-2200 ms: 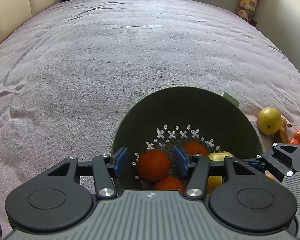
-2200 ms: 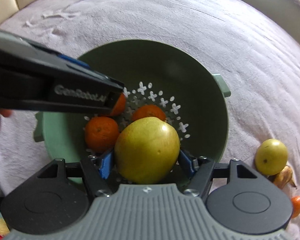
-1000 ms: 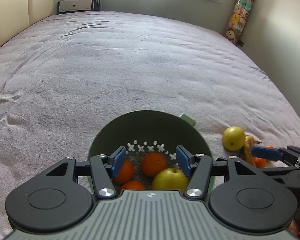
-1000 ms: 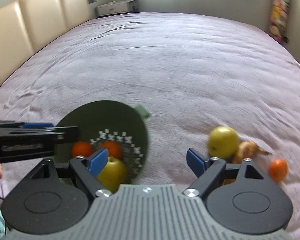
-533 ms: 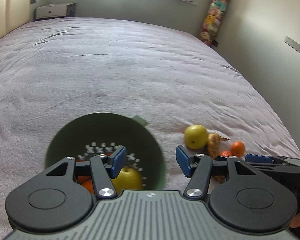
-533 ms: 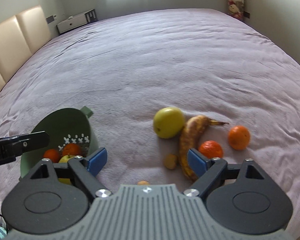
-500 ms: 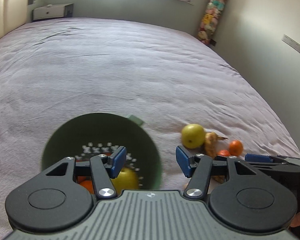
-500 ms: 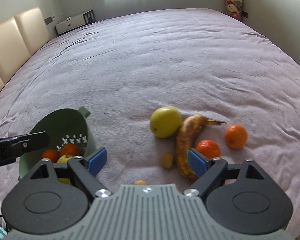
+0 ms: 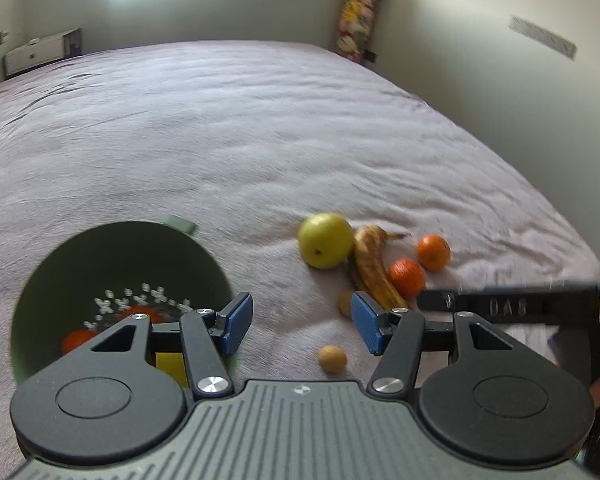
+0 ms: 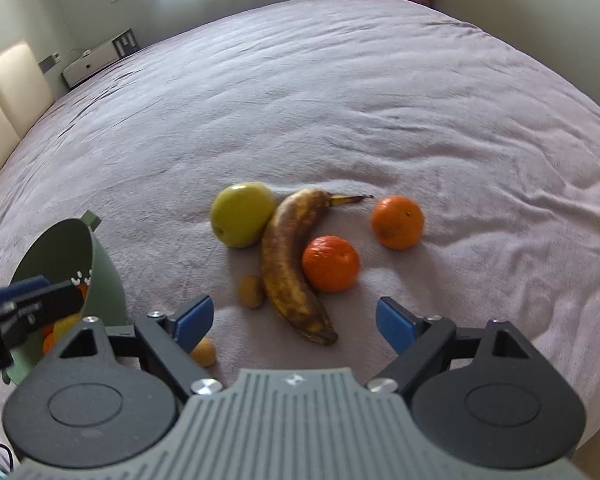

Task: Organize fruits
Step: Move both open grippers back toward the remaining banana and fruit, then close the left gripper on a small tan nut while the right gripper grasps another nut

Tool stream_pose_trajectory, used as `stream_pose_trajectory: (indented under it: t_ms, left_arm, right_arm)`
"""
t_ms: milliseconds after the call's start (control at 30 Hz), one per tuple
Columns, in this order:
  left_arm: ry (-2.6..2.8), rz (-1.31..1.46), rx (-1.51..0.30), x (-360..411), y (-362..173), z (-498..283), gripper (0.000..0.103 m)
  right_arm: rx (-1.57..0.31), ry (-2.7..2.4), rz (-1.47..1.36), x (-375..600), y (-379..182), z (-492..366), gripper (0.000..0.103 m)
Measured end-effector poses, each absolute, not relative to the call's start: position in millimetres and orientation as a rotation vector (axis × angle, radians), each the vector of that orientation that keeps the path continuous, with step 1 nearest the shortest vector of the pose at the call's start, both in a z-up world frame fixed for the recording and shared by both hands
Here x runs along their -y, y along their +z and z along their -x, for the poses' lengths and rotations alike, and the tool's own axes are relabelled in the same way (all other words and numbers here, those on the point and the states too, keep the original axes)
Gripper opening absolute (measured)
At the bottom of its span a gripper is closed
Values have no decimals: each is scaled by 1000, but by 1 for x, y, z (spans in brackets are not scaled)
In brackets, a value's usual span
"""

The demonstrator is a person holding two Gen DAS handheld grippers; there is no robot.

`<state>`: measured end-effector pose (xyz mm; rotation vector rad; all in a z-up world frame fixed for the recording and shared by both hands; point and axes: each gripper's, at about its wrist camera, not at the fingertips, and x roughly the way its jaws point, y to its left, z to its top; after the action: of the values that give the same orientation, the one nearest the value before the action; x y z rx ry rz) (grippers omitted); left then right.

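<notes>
1. A lilac bedspread point(image 10: 340, 100) covers the wide bed.
2. The right gripper point(image 10: 294, 322) and left gripper point(image 9: 302, 326) both hang released, holding nothing.
3. The banana point(image 10: 290, 260) lies at 12 o'clock of the right gripper, the green bowl point(image 10: 104, 272) at 9 o'clock.

- A wide bed point(image 10: 380, 92) under a mauve, lightly rumpled cover carries everything.
- A green colander point(image 9: 80, 256) sits on the cover at the left — well apart from the loose fruit.
- A yellow-green apple point(image 10: 243, 214) touches a browned banana point(image 10: 290, 264).
- One orange point(image 10: 331, 263) lies against the banana's inner curve — a second orange point(image 10: 397, 221) rests just beyond it, apart.
- A small brown fruit point(image 10: 251, 291) lies just left of the banana; another small tan fruit point(image 9: 332, 358) lies nearer the colander.
</notes>
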<state>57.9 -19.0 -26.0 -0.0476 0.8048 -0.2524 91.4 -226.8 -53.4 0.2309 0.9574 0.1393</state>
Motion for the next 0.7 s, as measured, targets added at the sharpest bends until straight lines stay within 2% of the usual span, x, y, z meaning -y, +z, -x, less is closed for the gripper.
stream_pose_trajectory:
  t_ms: [167, 367, 433, 700]
  left_arm:
    - [-290, -3, -850, 40, -48, -59, 64]
    - [-312, -12, -885, 51, -70, -62, 60]
    - [-316, 1, -899, 52, -77, -66, 57]
    - [-319, 55, -940, 49, -102, -76, 43]
  right_arm:
    - [-951, 133, -223, 230, -59, -94, 76]
    - [-947, 137, -205, 230, -74, -97, 58]
    - [-938, 154, -202, 229, -77, -99, 49]
    - [-915, 266, -161, 205, -80, -106, 47]
